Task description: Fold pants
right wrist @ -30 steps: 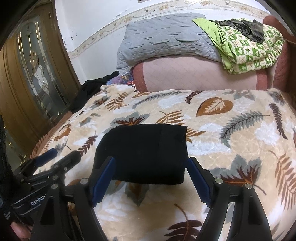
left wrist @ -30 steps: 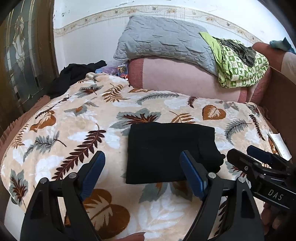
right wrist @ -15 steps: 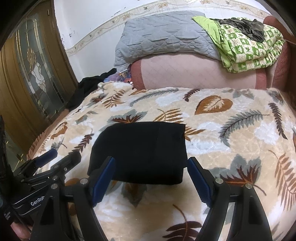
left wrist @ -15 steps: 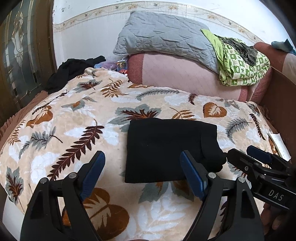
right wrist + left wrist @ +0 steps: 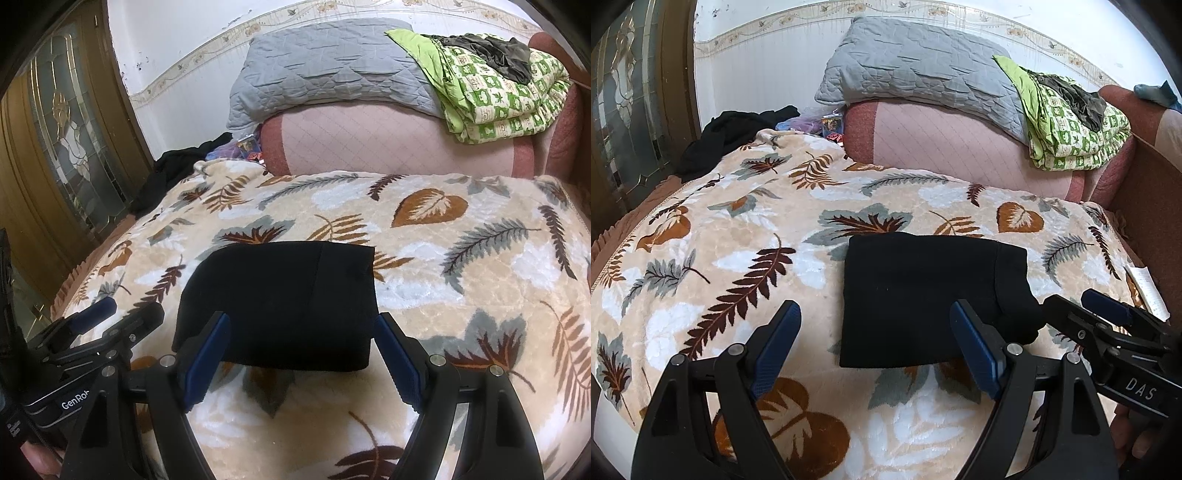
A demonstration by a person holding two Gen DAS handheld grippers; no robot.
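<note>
The black pants (image 5: 923, 295) lie folded into a compact rectangle on the leaf-patterned blanket (image 5: 746, 236); they also show in the right wrist view (image 5: 284, 302). My left gripper (image 5: 875, 332) is open and empty, held above the blanket just short of the pants' near left edge. My right gripper (image 5: 303, 343) is open and empty, its jaws spread either side of the pants' near edge without touching. The right gripper also shows at the right of the left wrist view (image 5: 1100, 314); the left gripper shows at the lower left of the right wrist view (image 5: 110, 321).
A pink bolster (image 5: 960, 144) with a grey quilted pillow (image 5: 923, 70) and a green patterned blanket (image 5: 1071, 129) lies at the bed's far end. Dark clothing (image 5: 731, 136) is heaped at the far left corner. A wooden glass-panelled door (image 5: 66, 147) stands left.
Both grippers have drawn back slightly from the pants and stayed open. The folded pants have not moved.
</note>
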